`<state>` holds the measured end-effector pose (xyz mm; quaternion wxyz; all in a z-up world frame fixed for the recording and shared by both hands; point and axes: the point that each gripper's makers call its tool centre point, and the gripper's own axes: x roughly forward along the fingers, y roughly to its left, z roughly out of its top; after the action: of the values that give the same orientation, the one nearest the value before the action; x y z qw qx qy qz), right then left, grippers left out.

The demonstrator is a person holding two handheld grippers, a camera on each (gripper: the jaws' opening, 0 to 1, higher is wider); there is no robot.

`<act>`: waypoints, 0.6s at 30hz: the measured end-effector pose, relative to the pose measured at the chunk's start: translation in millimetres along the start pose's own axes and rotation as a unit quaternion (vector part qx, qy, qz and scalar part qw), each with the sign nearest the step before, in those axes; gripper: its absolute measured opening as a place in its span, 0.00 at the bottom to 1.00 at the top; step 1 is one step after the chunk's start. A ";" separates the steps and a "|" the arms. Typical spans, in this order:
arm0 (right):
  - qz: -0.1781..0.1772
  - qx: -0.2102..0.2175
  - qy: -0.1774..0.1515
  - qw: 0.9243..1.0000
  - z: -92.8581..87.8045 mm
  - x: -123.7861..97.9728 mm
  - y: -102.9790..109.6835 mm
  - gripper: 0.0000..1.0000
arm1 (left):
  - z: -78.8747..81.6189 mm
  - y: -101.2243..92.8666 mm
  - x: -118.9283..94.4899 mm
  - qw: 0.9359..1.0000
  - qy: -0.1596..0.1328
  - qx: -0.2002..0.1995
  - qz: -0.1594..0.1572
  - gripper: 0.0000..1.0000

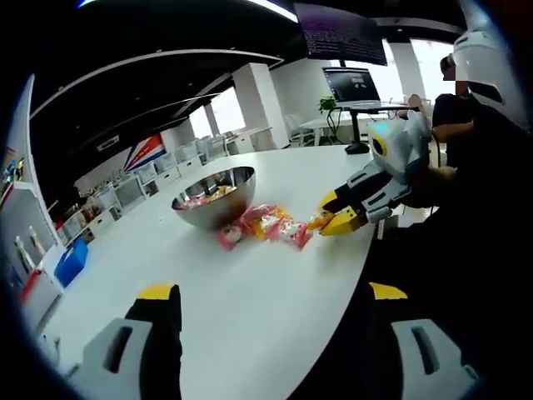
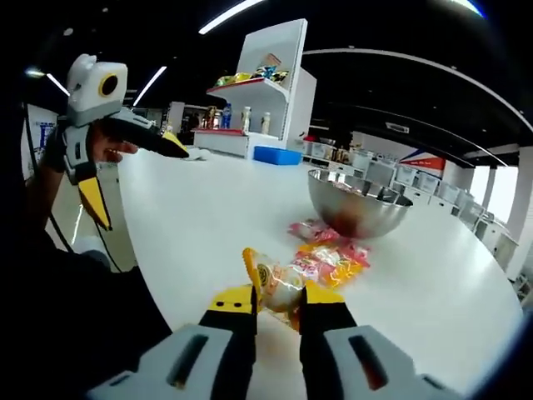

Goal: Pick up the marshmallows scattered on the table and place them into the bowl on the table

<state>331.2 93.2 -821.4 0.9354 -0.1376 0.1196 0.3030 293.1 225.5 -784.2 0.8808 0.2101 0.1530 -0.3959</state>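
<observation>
The right gripper (image 2: pixel 277 302) has its yellow-tipped jaws closed on a wrapped marshmallow packet (image 2: pixel 275 282), pinching the crinkly plastic at its near end. The left gripper (image 1: pixel 271 302) hangs back over the white table (image 1: pixel 250 333), jaws wide apart and holding nothing. These packets look light, soft and squashy, with slick film that could slide, so a gentle pinch across the middle or on a twisted end seems safest. The remaining packets (image 2: pixel 329 254) lie in a loose cluster just beside the steel bowl (image 2: pixel 356 207), which already holds several.
</observation>
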 end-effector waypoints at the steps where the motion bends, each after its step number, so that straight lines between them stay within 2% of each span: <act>1: -0.003 -0.003 -0.003 1.000 4.1 -1.9 -3.8 0.14 | 0.4 0.2 -0.1 1.000 -0.001 0.000 0.000 0.88; 8: -0.043 0.000 -0.036 0.998 33.2 -16.9 -39.2 0.14 | 1.8 1.0 -0.5 1.000 -0.001 0.001 0.002 0.88; 13: -0.061 -0.001 -0.052 0.997 49.2 -28.4 -56.8 0.14 | 2.6 0.8 -0.8 1.000 0.000 0.002 0.002 0.88; 18: -0.082 0.015 -0.084 0.993 74.7 -45.9 -80.0 0.14 | 3.2 0.7 -0.5 1.000 0.001 0.004 0.003 0.88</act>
<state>353.5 31.0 -722.8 0.9657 -0.1069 0.0335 0.2341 293.7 224.6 -781.1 0.8808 0.2142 0.1514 -0.3941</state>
